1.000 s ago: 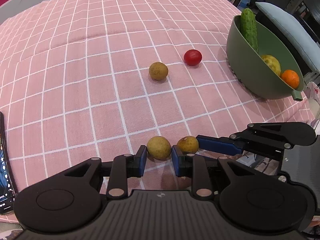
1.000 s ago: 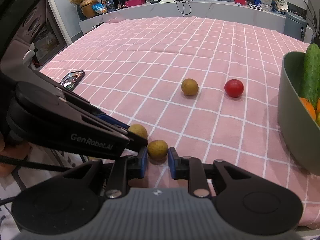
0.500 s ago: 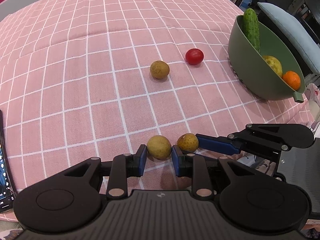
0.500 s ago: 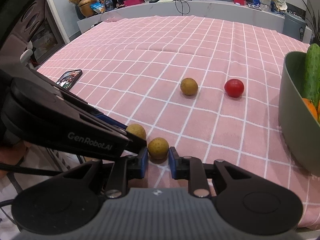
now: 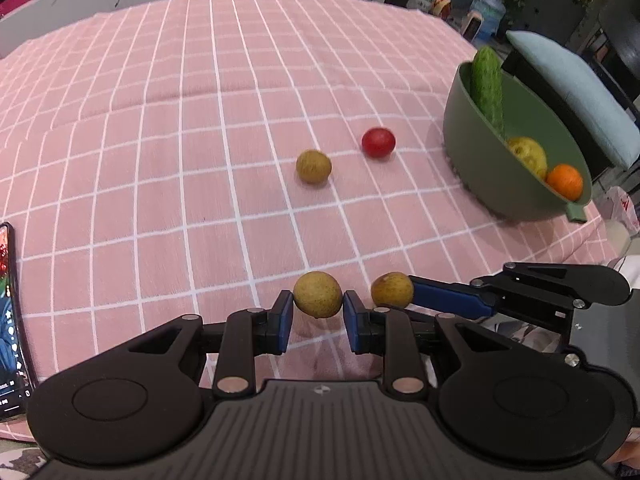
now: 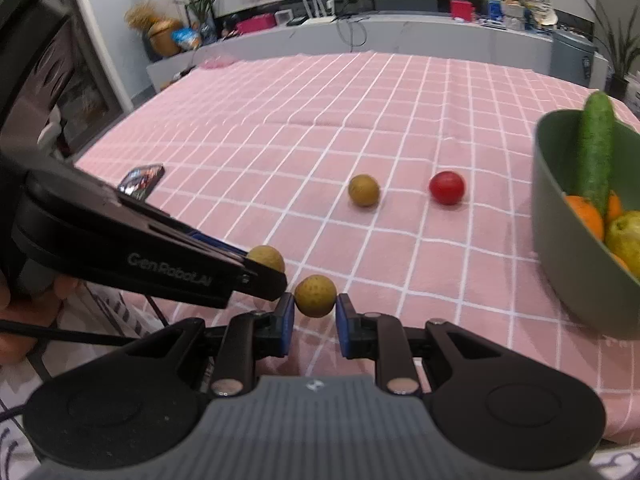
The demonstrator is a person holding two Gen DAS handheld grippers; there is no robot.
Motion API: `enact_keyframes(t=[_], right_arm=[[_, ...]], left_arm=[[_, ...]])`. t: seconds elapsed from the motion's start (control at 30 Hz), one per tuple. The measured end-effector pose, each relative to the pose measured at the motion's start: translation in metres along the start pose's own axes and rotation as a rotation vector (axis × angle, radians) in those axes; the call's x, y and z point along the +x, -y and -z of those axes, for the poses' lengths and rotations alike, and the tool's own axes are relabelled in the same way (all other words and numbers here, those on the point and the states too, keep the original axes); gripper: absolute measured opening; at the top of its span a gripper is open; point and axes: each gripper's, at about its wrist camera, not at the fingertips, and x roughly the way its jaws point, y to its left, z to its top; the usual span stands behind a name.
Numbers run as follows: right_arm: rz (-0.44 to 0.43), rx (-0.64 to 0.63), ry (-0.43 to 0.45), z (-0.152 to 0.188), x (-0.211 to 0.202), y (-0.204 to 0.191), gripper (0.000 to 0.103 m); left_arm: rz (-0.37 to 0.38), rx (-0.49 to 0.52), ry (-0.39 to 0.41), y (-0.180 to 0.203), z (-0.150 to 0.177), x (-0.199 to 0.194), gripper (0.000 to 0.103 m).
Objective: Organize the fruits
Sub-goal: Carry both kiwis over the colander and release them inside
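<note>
My left gripper (image 5: pixel 317 309) is shut on a yellow-brown round fruit (image 5: pixel 318 294) and holds it above the pink checked cloth. My right gripper (image 6: pixel 315 311) is shut on a second such fruit (image 6: pixel 315 296), also lifted; this fruit shows in the left wrist view (image 5: pixel 391 289). The left-held fruit shows in the right wrist view (image 6: pixel 266 258). A third yellow-brown fruit (image 5: pixel 313 166) and a red tomato (image 5: pixel 378 143) lie mid-table. A green bowl (image 5: pixel 476 152) at the right holds a cucumber (image 5: pixel 487 84), an orange (image 5: pixel 565 181) and a yellow-green fruit (image 5: pixel 527 153).
A phone (image 5: pixel 10 320) lies at the table's left edge; it also shows in the right wrist view (image 6: pixel 141 178). A light blue cushion (image 5: pixel 576 92) sits behind the bowl. The table's near edge is right below both grippers.
Both grippers have risen and tilted up with their fruits, so the views now take in more of the far table and room. The fruits on the table have not moved.
</note>
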Motion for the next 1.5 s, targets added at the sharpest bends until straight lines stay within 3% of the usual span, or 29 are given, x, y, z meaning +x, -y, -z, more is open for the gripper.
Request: enact_keyframes(t=[0.33,0.8,1.0,1.17,1.5], right_arm=[[0.071,0.062,0.098,-0.013,-0.036,0.015,0.018],[0.242,0.072,0.217,-0.038,-0.104,0.066,0.018],[0.334,0.095,0.221,-0.041,-0.126,0.101,0.018],[0.369,0.090,0.165,-0.041,-0.133,0.129,0.018],[0.346,0.093,0.018,-0.036,-0.108,0.150,0.018]], left_arm=[[0.007,-0.035,0.107,0.009,-0.013,-0.027,0.030],[0.103,0.093,0.203,0.077,-0.058,-0.044,0.030],[0.185,0.130,0.189,0.108,-0.076,-0.029,0.030],[0.256,0.128,0.131,0.127,-0.090,-0.008,0.030],[0.237,0.166,0.009,0.156,-0.104,0.031,0.030]])
